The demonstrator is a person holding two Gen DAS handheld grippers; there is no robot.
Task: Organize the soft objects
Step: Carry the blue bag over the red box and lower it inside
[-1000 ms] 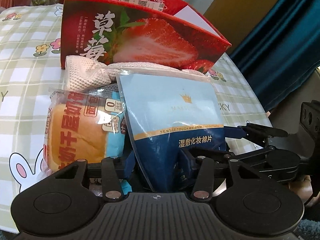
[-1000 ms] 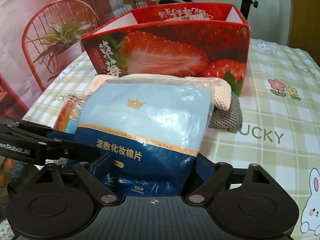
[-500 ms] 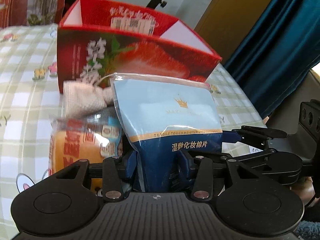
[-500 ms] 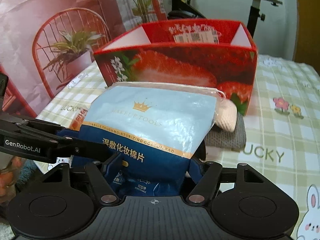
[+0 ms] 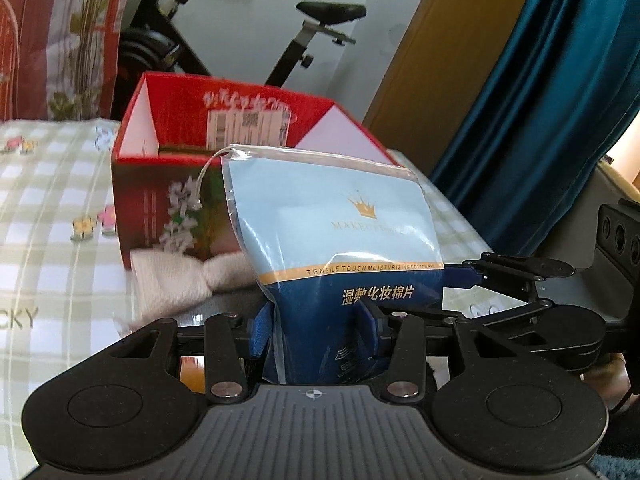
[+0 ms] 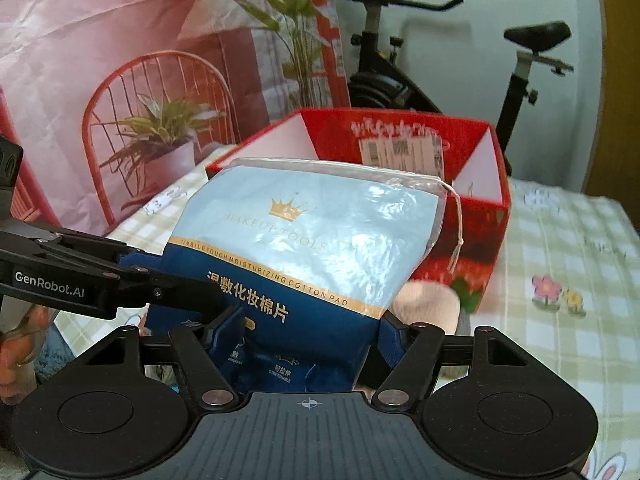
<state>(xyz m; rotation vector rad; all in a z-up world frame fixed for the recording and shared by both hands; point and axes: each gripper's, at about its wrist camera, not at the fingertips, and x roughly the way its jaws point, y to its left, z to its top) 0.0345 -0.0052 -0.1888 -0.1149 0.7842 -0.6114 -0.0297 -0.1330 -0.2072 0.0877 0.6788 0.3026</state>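
Both grippers tilt downward, the left gripper [image 5: 320, 332] and right gripper [image 6: 308, 336] each clamped on the pouch's [image 5: 340, 232] dark lower end. The right jaws have just been closing on it. The pouch now sits higher against the red box [image 5: 168, 184]; the bun has gone, probably below frame. A checked cloth [image 6: 560, 320] covers the table; an exercise bike [image 6: 400, 80] stands behind.

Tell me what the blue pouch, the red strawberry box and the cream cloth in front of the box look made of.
Blue pouch: glossy plastic film, judging by glare and wrinkles. Red strawberry box: likely printed cardboard, with stiff straight walls and plain white inner faces. Cream cloth: soft knitted or woven fabric, matte and bunched; blur hides the weave.
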